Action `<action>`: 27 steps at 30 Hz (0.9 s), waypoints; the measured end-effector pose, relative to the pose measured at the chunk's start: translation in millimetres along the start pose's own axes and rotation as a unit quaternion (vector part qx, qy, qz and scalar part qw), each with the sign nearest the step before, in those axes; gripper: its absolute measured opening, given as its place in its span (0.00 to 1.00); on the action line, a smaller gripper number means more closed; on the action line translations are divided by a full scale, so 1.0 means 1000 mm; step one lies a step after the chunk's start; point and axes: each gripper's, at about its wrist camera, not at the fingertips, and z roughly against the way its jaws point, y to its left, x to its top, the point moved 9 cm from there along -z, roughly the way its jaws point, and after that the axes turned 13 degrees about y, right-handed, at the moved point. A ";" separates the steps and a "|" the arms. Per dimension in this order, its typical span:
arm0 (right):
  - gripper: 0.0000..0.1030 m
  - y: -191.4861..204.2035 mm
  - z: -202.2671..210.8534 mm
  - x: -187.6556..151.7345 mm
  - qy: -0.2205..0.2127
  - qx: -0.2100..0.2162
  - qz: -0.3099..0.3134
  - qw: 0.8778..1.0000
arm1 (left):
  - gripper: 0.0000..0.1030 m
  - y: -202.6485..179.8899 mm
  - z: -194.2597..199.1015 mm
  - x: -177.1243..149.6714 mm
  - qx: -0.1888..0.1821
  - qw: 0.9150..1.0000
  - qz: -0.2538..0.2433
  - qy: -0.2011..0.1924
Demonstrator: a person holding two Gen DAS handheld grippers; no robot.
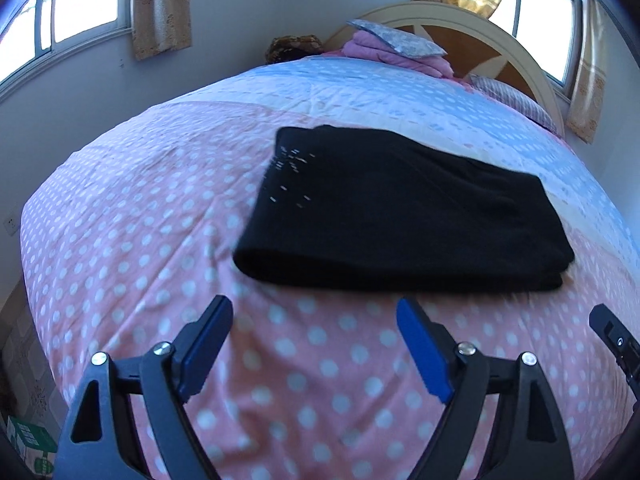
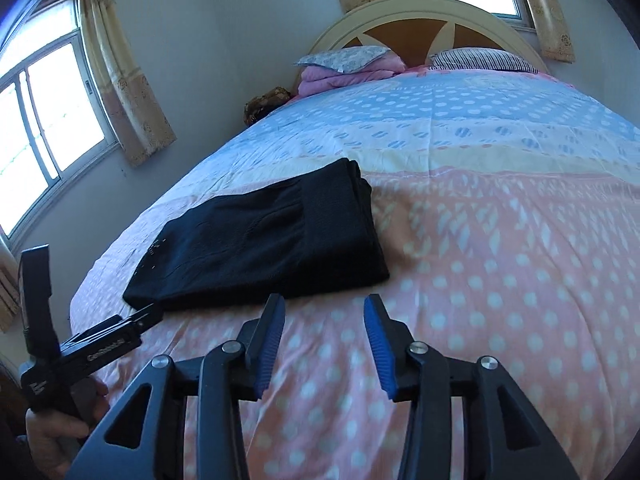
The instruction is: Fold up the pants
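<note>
- I see the black pants [image 1: 400,212] lying folded flat on the polka-dot bedspread [image 1: 132,248], at 12 o'clock from my left gripper [image 1: 314,344].
- Left gripper: jaws spread, empty.
- Right gripper [image 2: 324,340]: jaws apart, empty, pants at 11 o'clock.

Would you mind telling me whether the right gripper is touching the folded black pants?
Apart. The right wrist view shows the right gripper open, with bedspread visible between its tips and the black pants.

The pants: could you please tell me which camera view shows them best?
The left wrist view: the folded black pants lie nearly centred ahead of the open left gripper, showing the whole top and the layered near edge. The right wrist view catches the pants off to the left, at a slant.
</note>
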 end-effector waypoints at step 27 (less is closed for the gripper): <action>0.73 0.053 0.147 -0.046 -0.115 -0.010 0.034 0.993 | 0.84 -0.027 0.116 -0.057 0.026 0.994 -0.060 -0.092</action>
